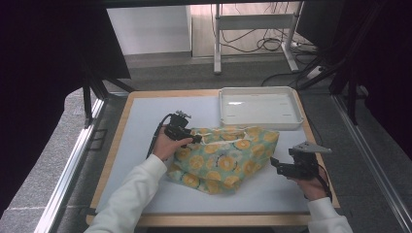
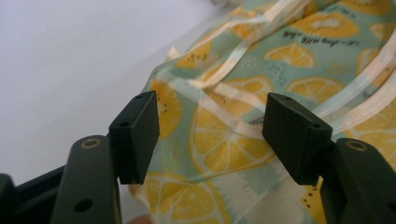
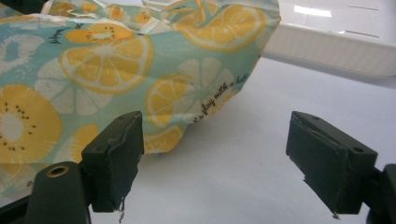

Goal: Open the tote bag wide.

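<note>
A mint-green fabric bag (image 1: 224,158) printed with yellow citrus slices lies crumpled in the middle of the white table mat. My left gripper (image 1: 193,138) is at the bag's upper left edge, jaws open, with the printed cloth (image 2: 224,135) and its pale drawstring tapes (image 2: 243,46) between and beyond them. My right gripper (image 1: 274,164) is just off the bag's right side, open, with bare mat between its jaws (image 3: 212,161); the bag's rounded end (image 3: 140,60) lies a short way ahead to the left.
A shallow white tray (image 1: 260,108) sits at the back right of the table, its rim (image 3: 327,46) behind the bag. The table has a wooden border (image 1: 116,145). A metal table frame and loose cables stand on the floor beyond.
</note>
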`<action>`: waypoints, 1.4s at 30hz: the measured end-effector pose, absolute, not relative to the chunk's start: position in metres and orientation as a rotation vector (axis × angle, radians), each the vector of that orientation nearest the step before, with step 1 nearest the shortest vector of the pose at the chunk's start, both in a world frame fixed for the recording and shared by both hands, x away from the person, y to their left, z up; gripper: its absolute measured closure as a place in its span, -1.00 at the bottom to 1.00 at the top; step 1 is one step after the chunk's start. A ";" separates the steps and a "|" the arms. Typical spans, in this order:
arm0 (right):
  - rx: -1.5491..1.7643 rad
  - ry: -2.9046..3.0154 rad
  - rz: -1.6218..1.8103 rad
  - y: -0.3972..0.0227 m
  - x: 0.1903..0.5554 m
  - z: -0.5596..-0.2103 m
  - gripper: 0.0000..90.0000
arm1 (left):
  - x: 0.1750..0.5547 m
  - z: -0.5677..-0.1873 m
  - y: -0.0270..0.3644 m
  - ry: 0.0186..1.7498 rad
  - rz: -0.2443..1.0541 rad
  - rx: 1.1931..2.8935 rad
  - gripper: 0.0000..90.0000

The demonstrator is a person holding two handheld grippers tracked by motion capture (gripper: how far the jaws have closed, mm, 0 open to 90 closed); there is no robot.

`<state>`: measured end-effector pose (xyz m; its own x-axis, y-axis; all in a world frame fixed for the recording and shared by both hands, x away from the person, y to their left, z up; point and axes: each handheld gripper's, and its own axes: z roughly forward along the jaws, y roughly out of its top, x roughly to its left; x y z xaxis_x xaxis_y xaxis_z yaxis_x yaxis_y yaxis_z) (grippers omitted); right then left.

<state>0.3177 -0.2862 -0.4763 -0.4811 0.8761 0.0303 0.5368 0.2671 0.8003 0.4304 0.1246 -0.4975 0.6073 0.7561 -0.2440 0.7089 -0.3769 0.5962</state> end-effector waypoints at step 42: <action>1.288 2.107 1.051 -0.288 0.318 -0.477 -0.57 | 0.409 -0.490 0.133 1.036 0.127 2.104 0.99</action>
